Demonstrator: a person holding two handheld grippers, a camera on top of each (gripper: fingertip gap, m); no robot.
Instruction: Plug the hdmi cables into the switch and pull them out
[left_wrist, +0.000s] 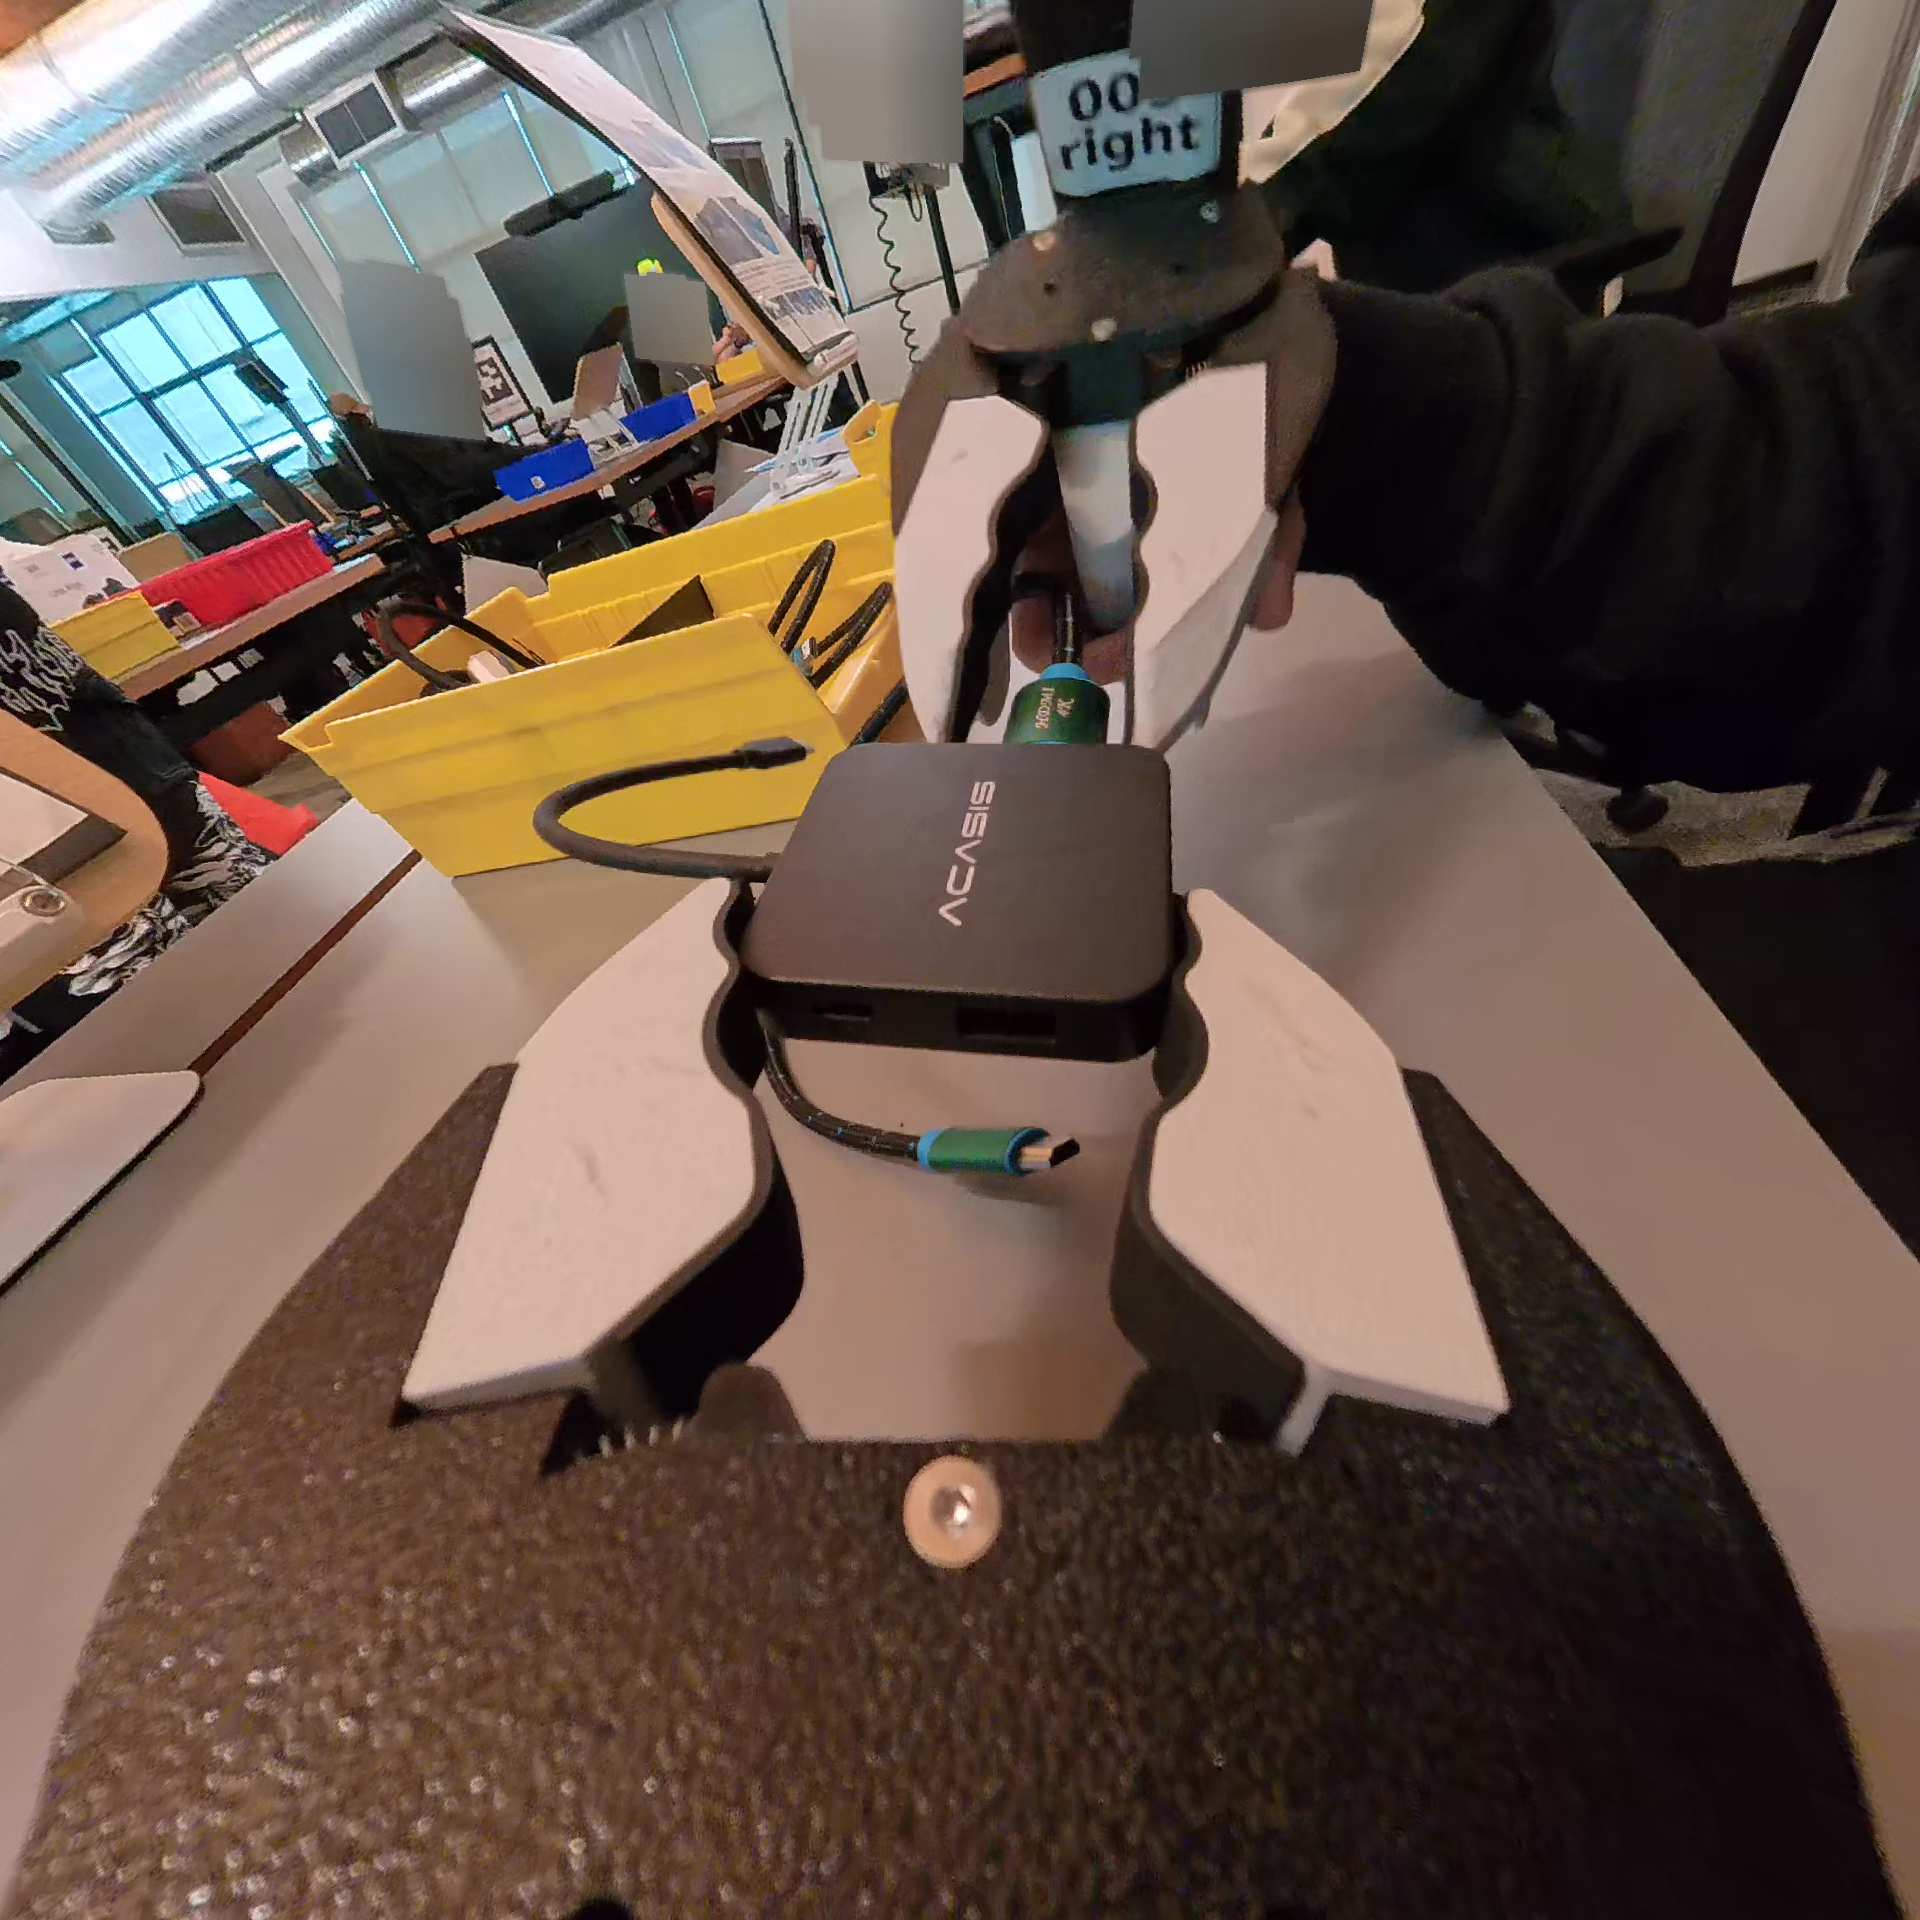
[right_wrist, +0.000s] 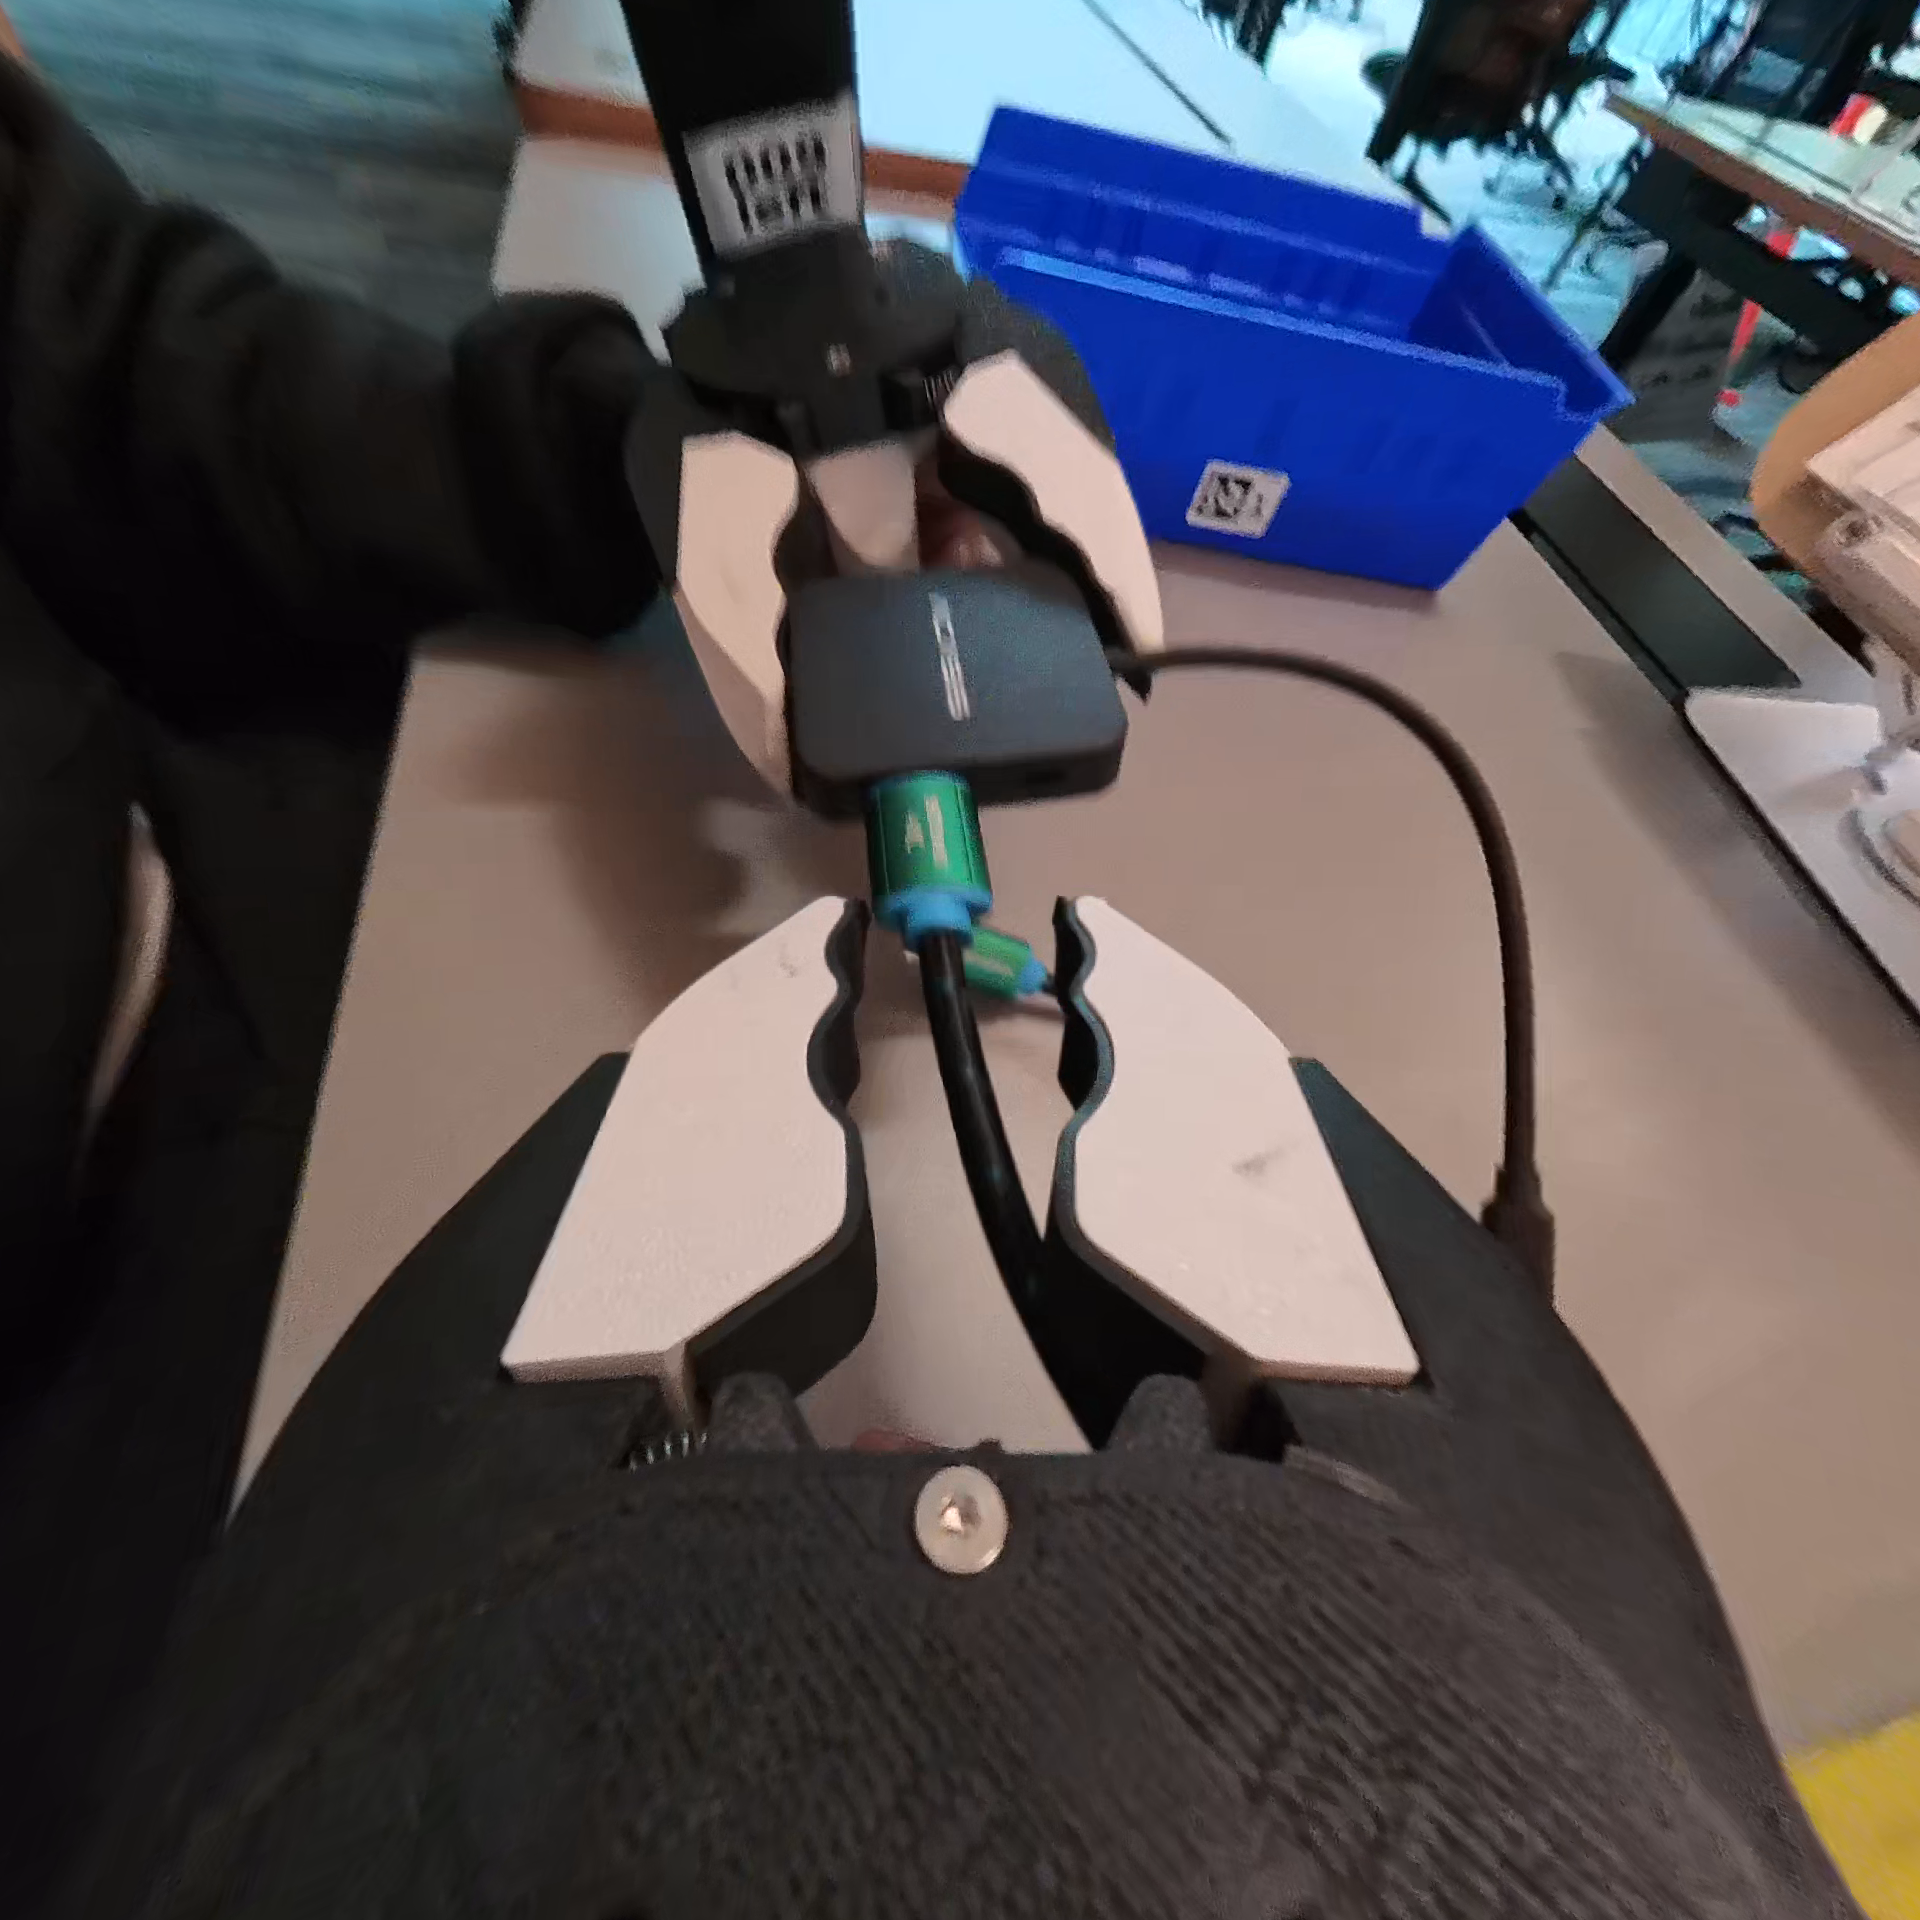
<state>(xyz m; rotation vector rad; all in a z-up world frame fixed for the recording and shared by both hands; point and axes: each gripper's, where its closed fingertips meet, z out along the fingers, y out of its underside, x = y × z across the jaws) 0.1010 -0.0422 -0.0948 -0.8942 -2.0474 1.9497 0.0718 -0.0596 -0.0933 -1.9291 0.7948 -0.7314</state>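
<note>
My left gripper (left_wrist: 961, 935) is shut on the black switch (left_wrist: 966, 873) and holds it by its two sides, flat and just above the grey table (left_wrist: 1371, 862). A green HDMI plug (left_wrist: 1049, 712) sits in the switch's far side. My right gripper (right_wrist: 961, 925) is open just behind that plug (right_wrist: 925, 847), and its black cable (right_wrist: 982, 1122) runs between the fingers without touching them. A second green plug (left_wrist: 987, 1148) lies loose on the table between my left fingers. Another green plug (right_wrist: 1003, 961) lies under the cable by my right fingertips.
The switch's own black lead (right_wrist: 1455, 831) curves away to the side and ends in a small plug (left_wrist: 774, 750). A yellow bin (left_wrist: 582, 748) holding cables stands behind the switch. A blue bin (right_wrist: 1299, 416) stands at the table's far end.
</note>
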